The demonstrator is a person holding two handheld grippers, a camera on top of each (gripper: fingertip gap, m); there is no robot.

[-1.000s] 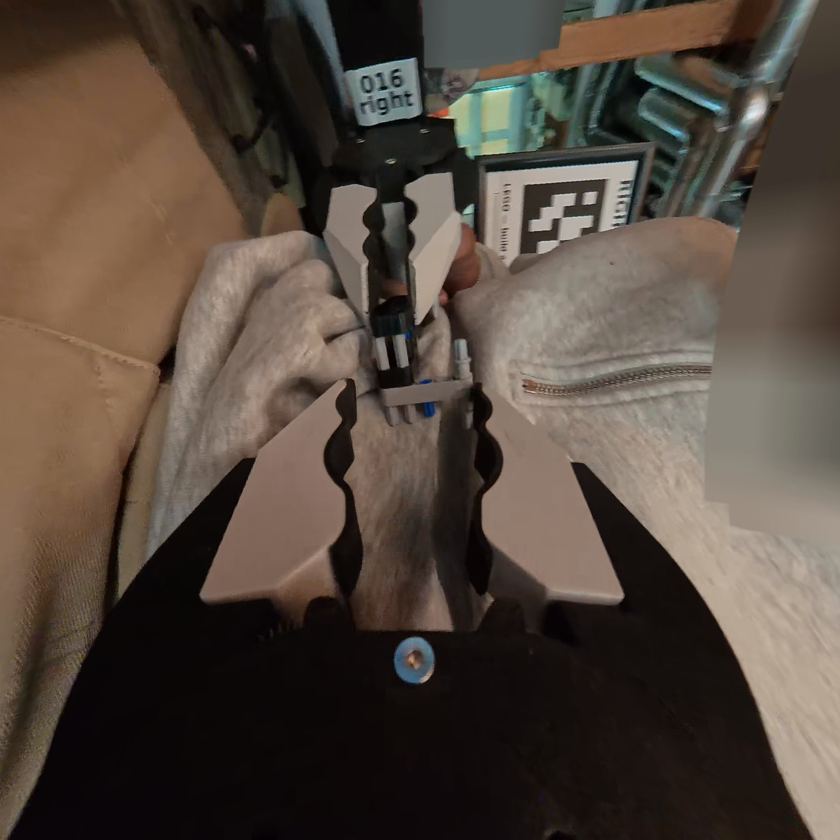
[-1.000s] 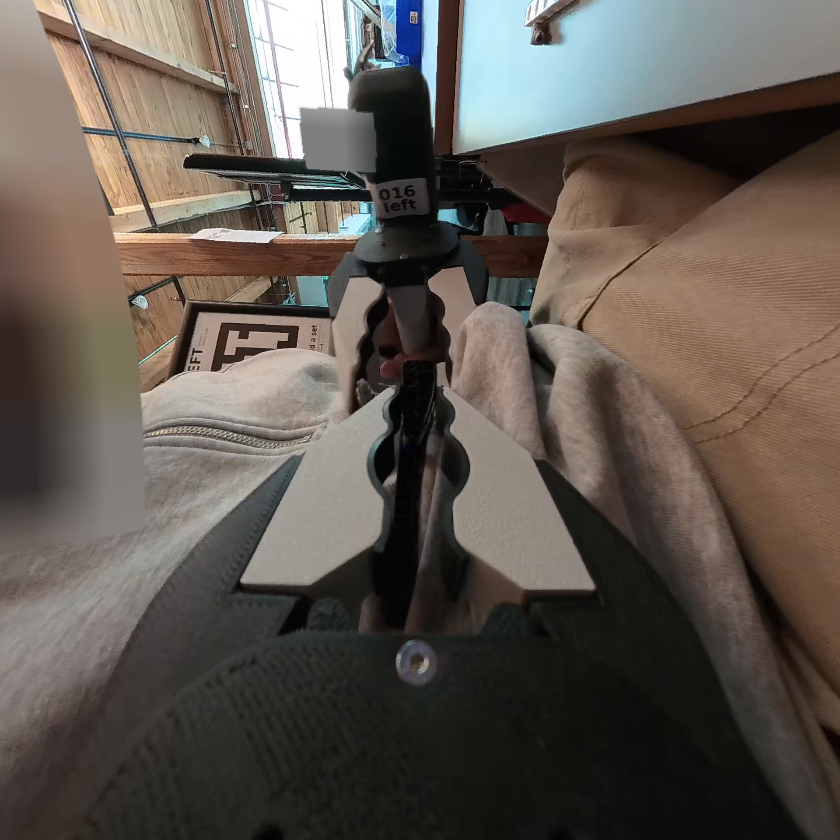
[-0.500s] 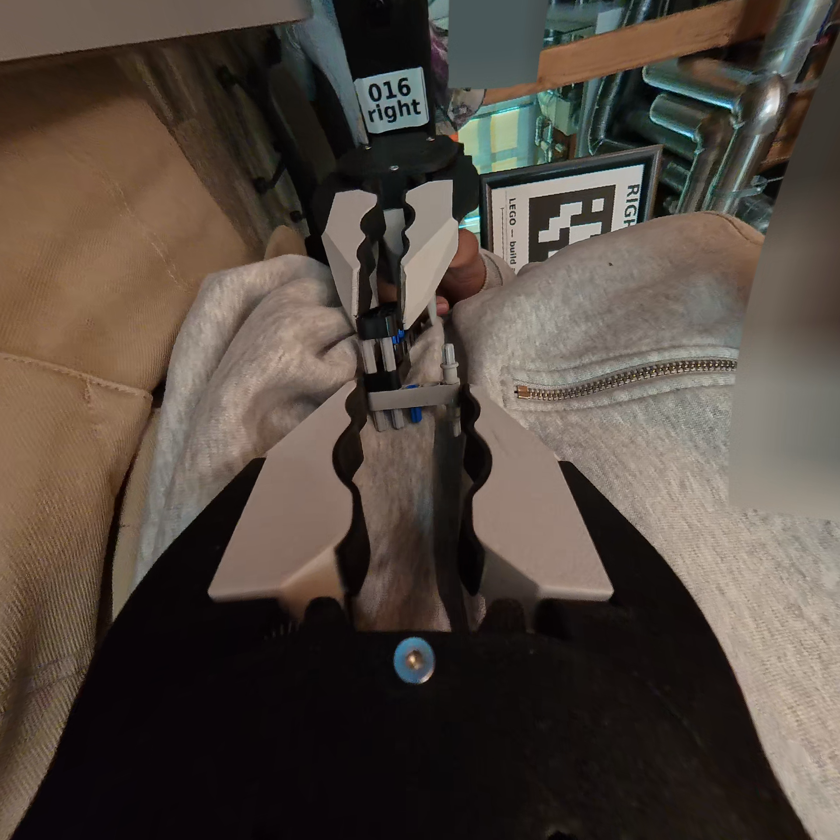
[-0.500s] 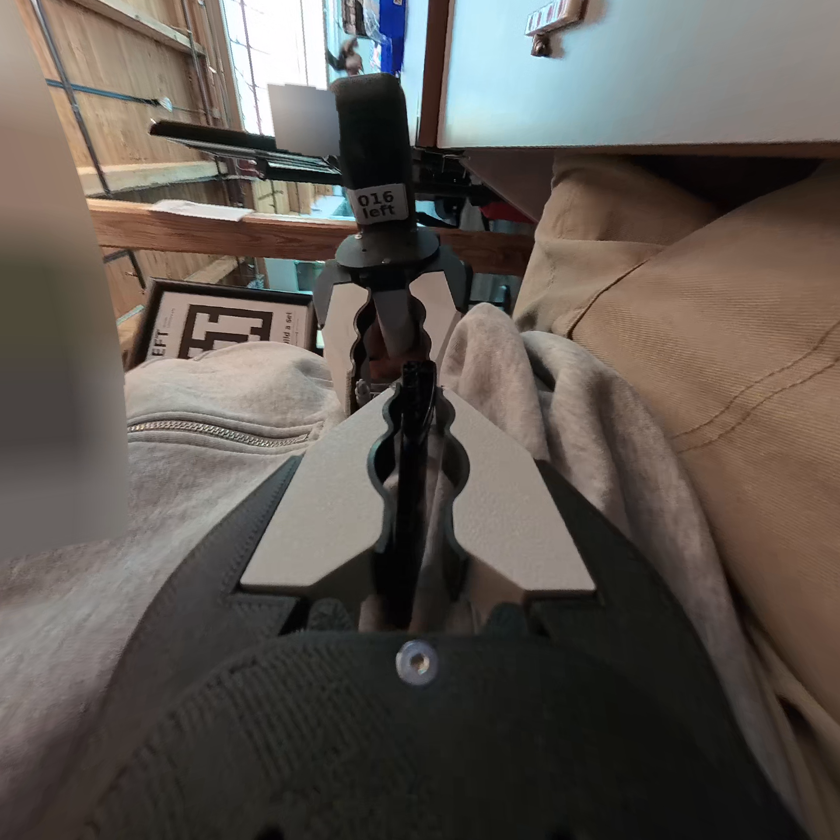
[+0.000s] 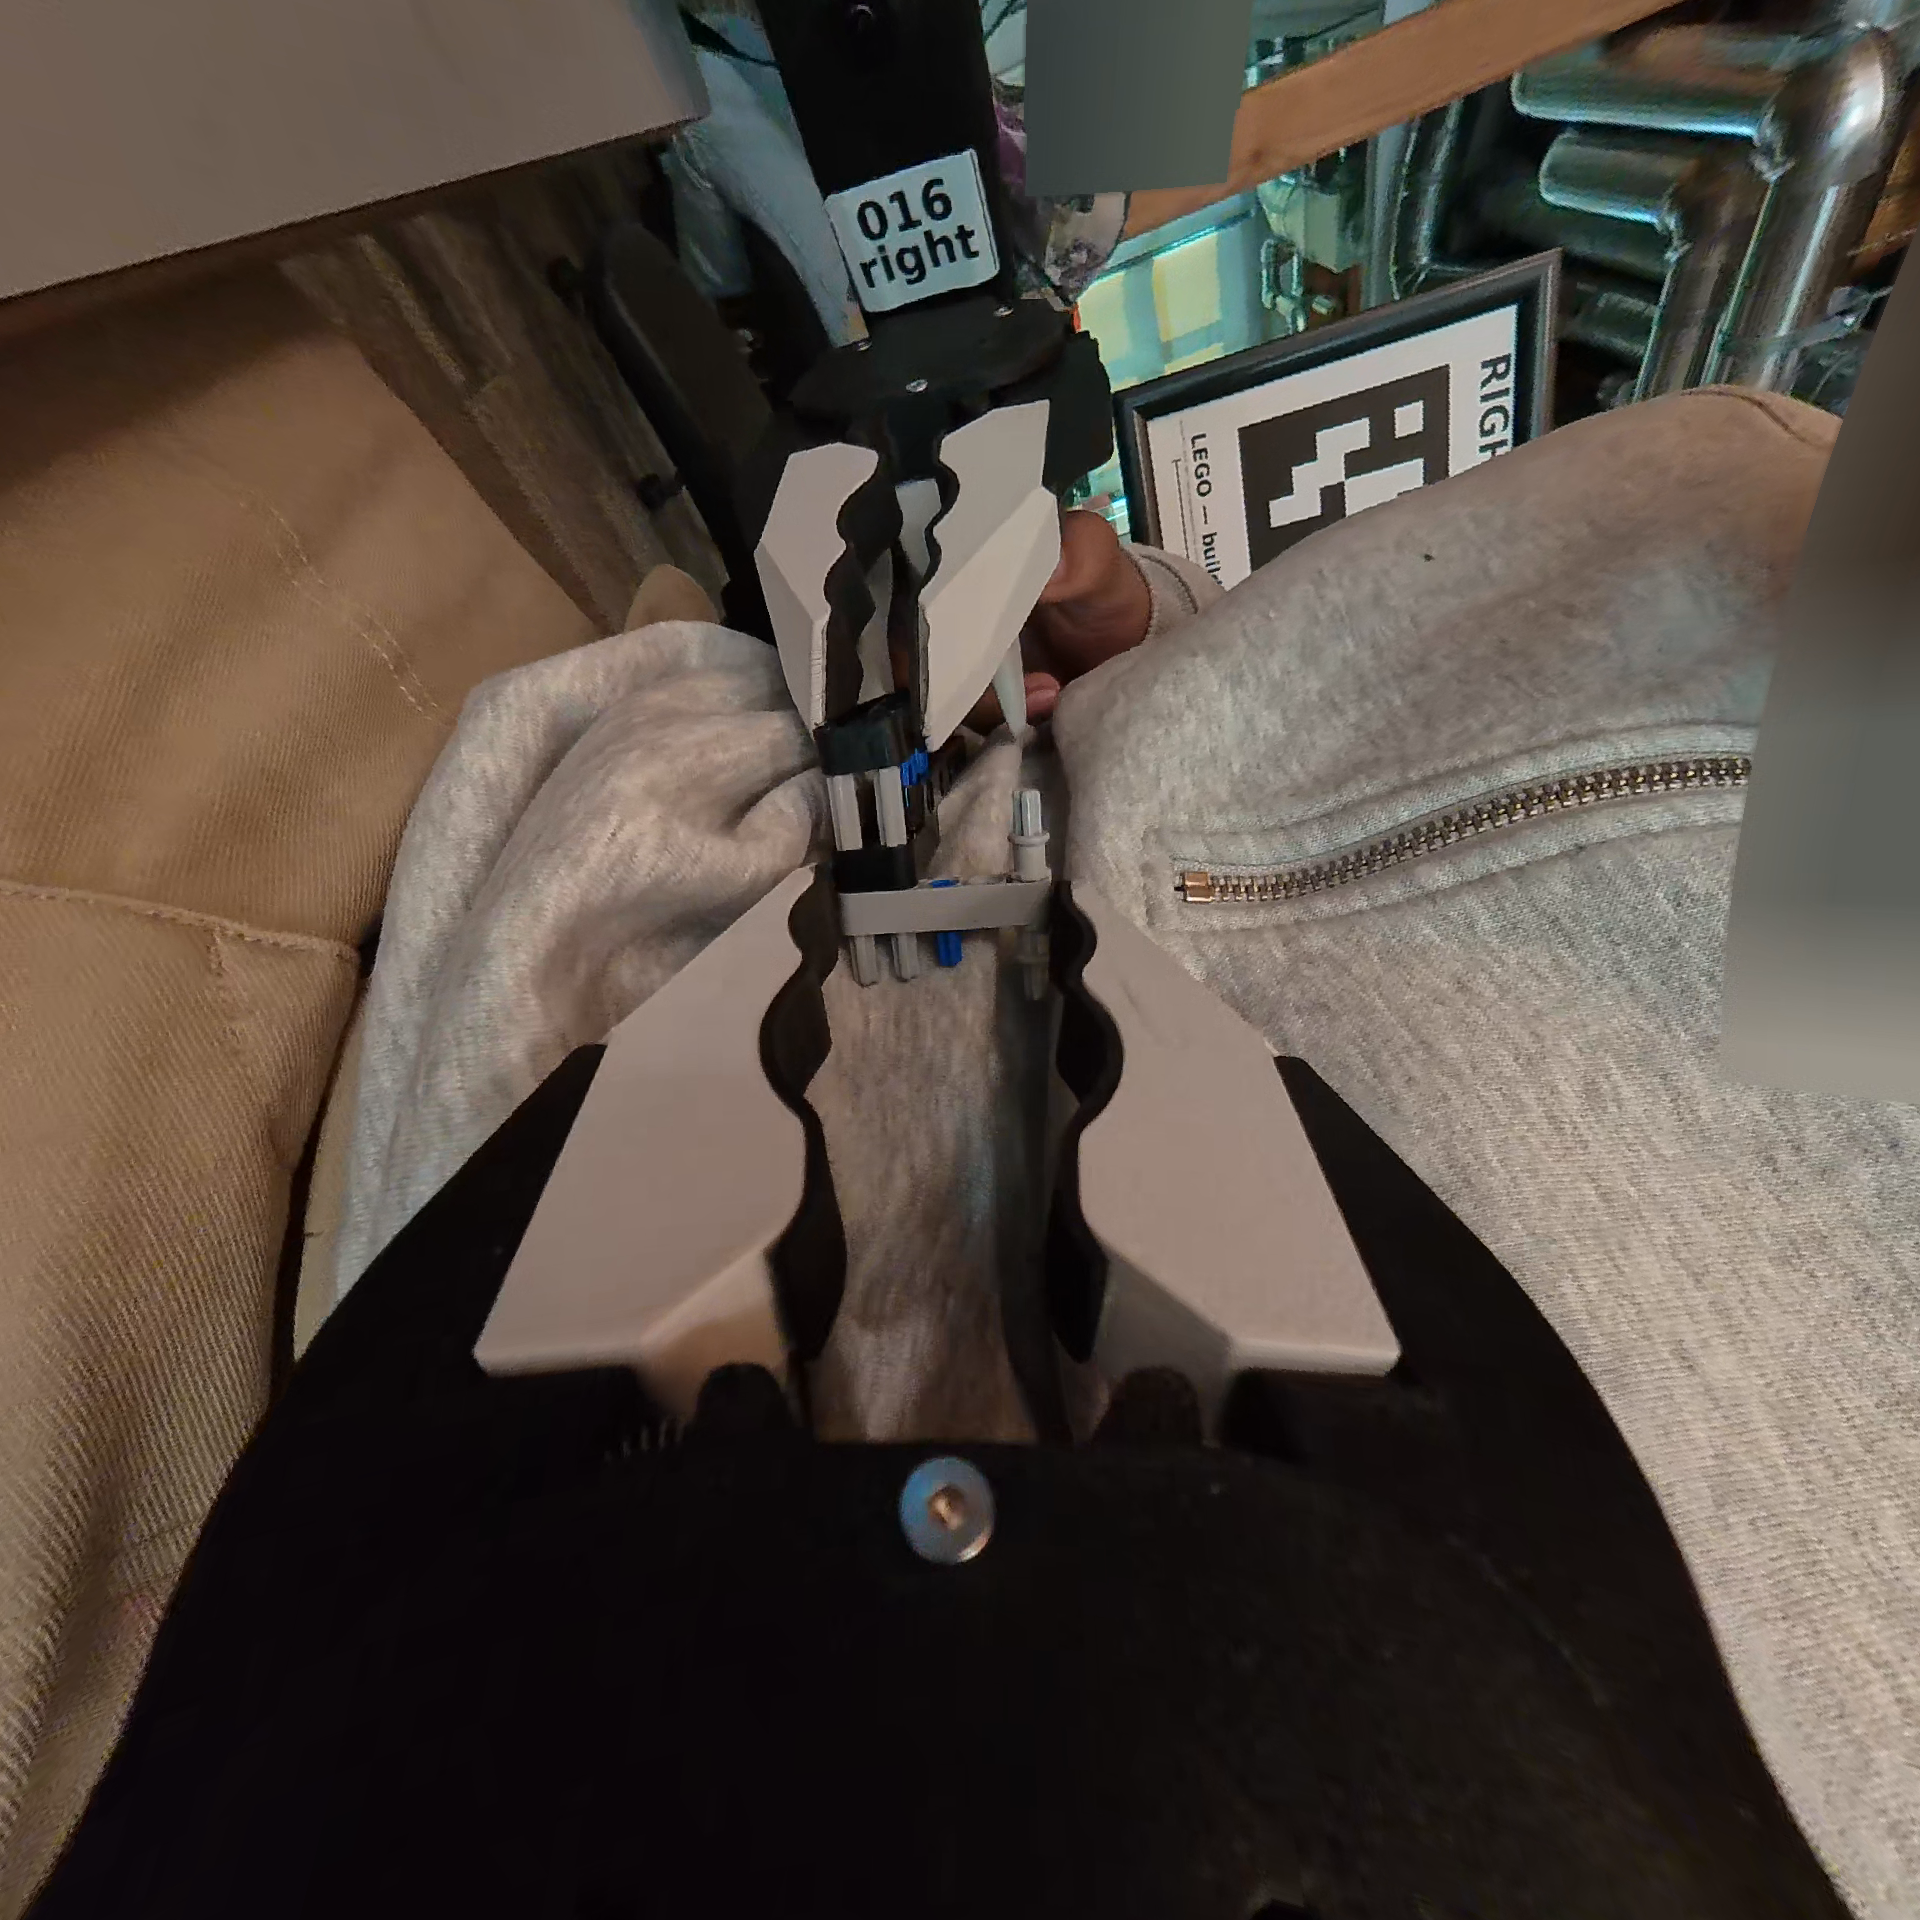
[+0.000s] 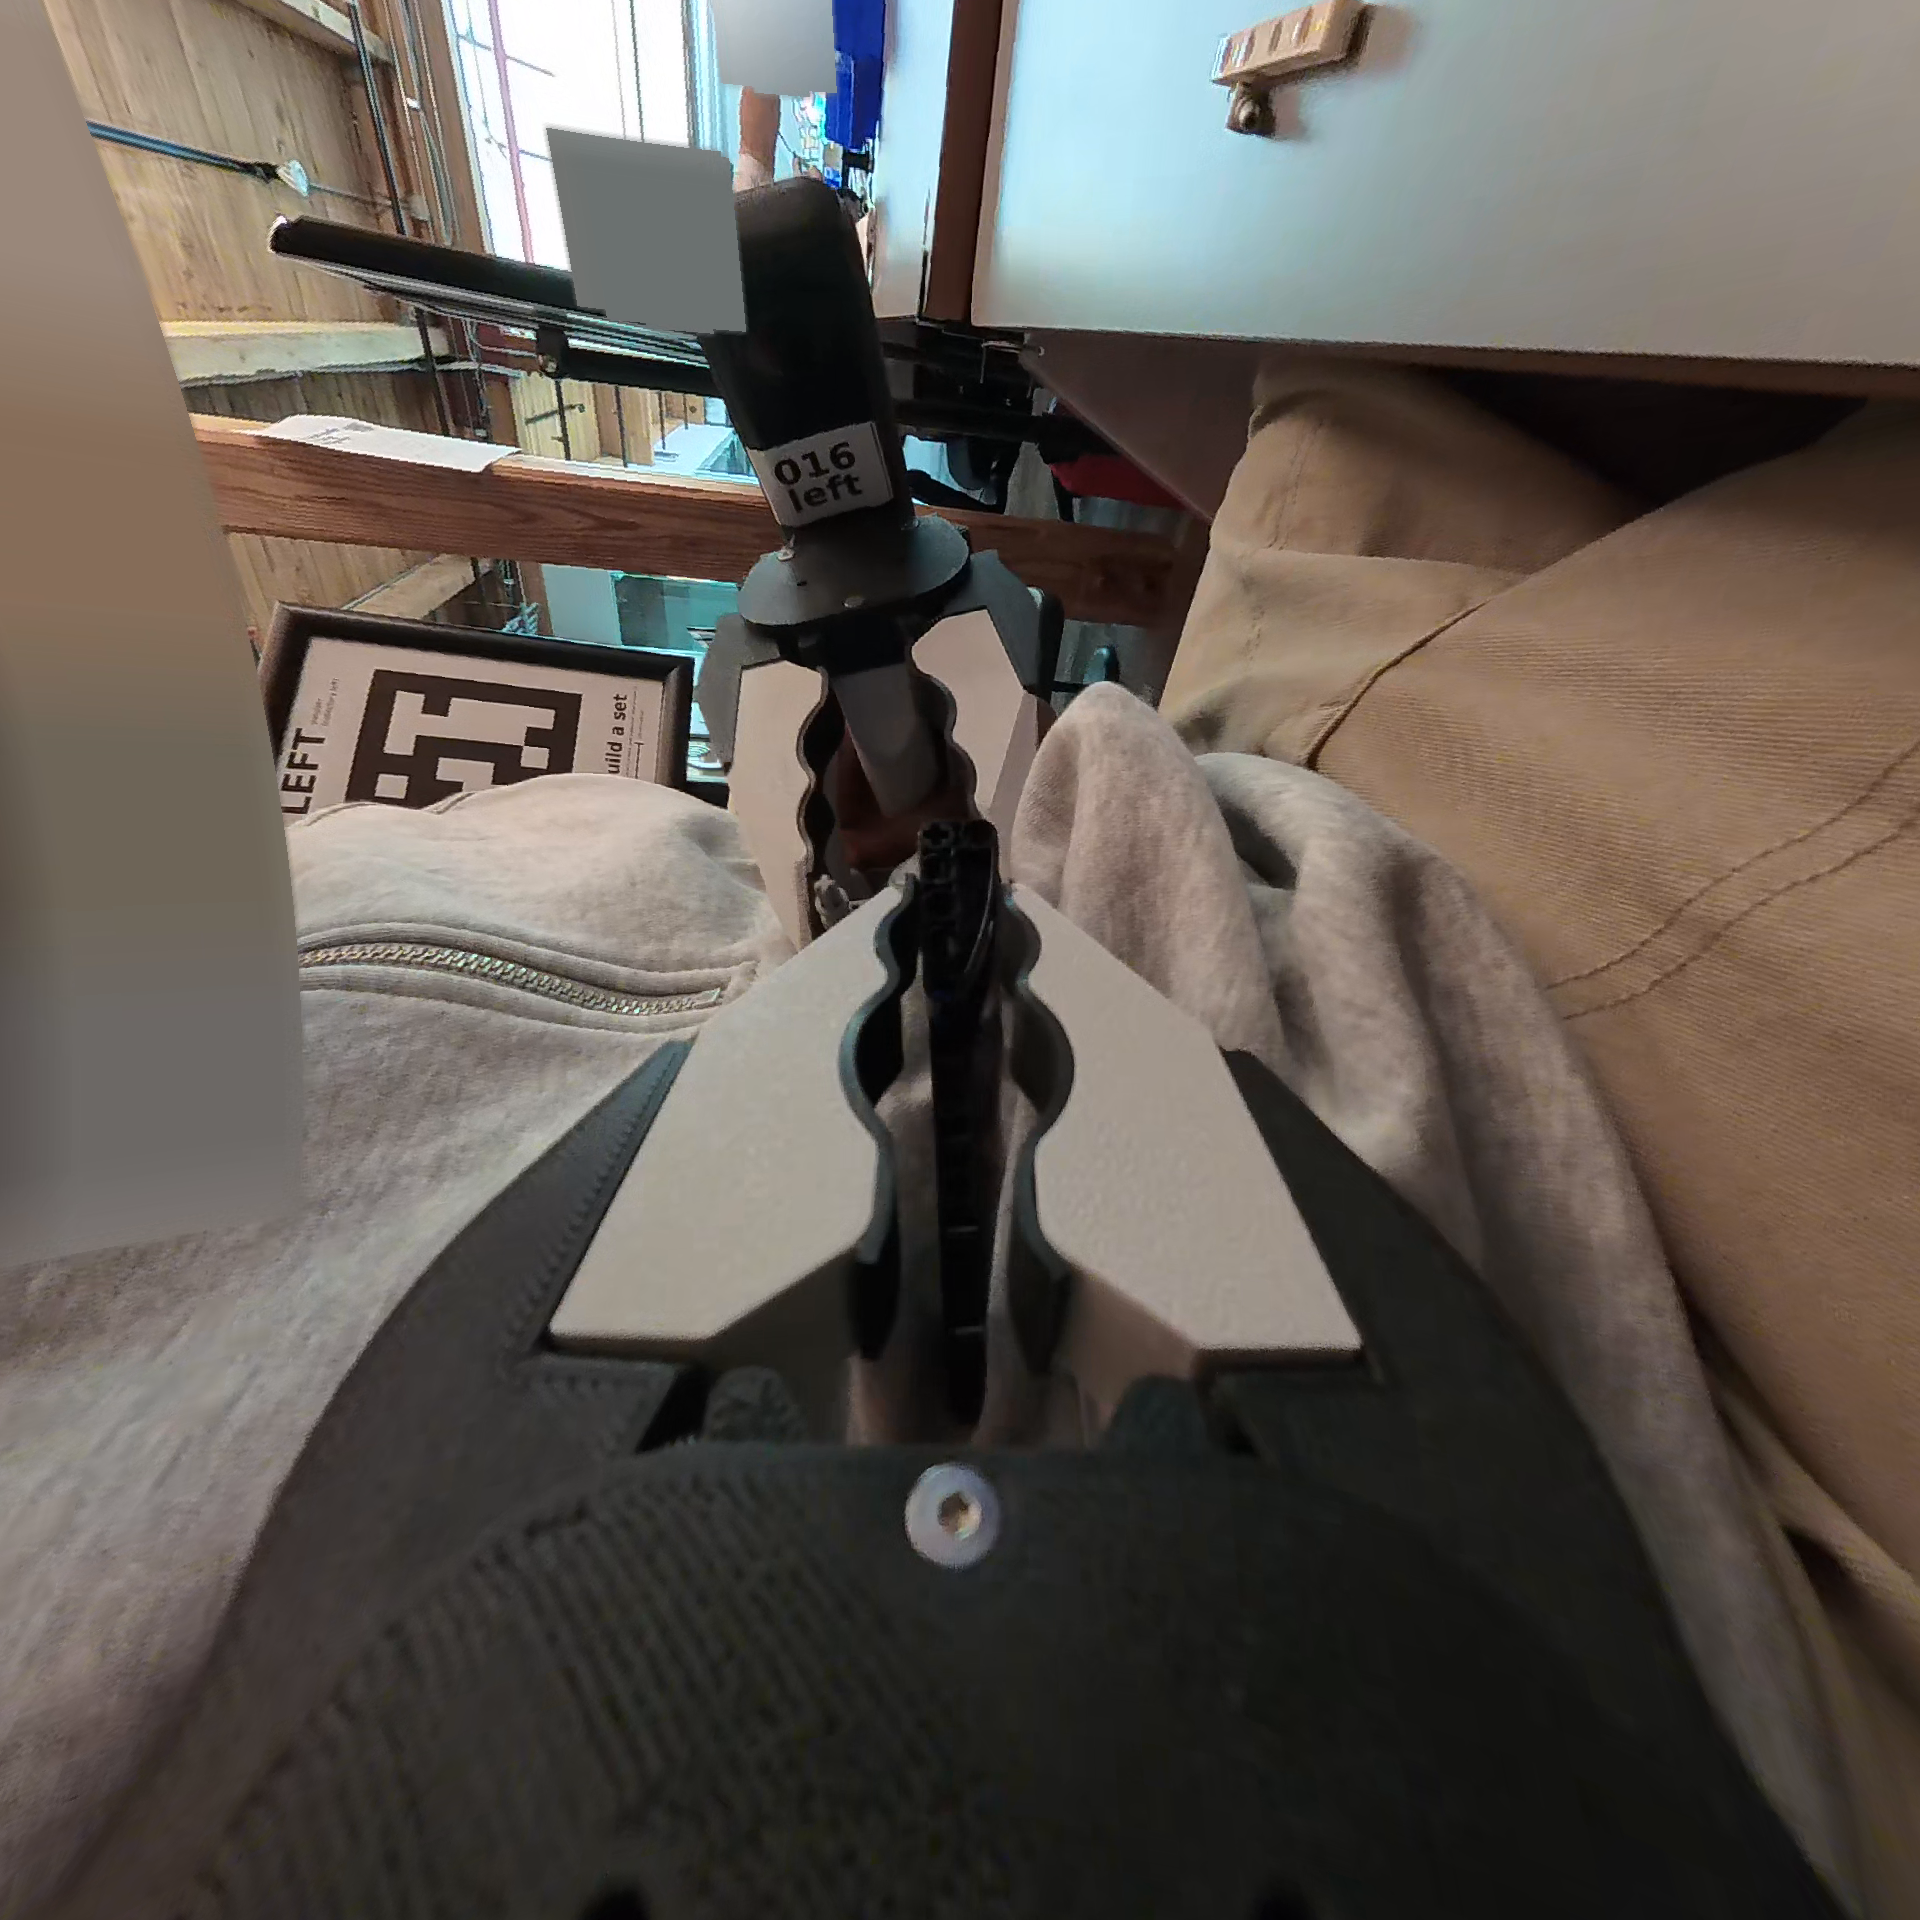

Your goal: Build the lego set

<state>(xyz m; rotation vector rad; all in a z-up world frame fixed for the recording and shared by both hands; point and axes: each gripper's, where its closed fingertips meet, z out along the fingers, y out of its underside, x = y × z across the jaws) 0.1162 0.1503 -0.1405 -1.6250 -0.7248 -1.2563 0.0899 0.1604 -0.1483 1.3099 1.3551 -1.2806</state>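
Observation:
In the left wrist view my left gripper (image 5: 940, 914) is shut on a short grey lego beam (image 5: 966, 906) held crosswise between its tips. The beam carries a blue pin (image 5: 945, 945) and a grey pin (image 5: 1027, 826). My right gripper (image 5: 878, 717) faces it from above, shut on a black lego piece (image 5: 868, 743). Two pale pins (image 5: 873, 810) join that piece to the beam's left end. In the right wrist view my right gripper (image 6: 956, 914) is shut on the black piece (image 6: 958, 1039), seen edge-on. The left gripper (image 6: 894, 831) is just beyond it.
Both grippers hover over a person's lap in a grey zippered sweatshirt (image 5: 1455, 935) and tan trousers (image 6: 1610, 831). A hand (image 5: 1091, 592) holds the right gripper. Framed marker cards (image 5: 1351, 457) (image 6: 468, 727) stand behind. A table underside (image 6: 1455, 156) is overhead, and metal pipes (image 5: 1714, 156) are at the back. Only a small space, under 4 cm, lies between the two pairs of fingers.
My left gripper's fingers have closed in onto the ends of the grey beam. The right gripper with the black piece has stayed pressed against the beam's left end. Both views have shifted slightly.

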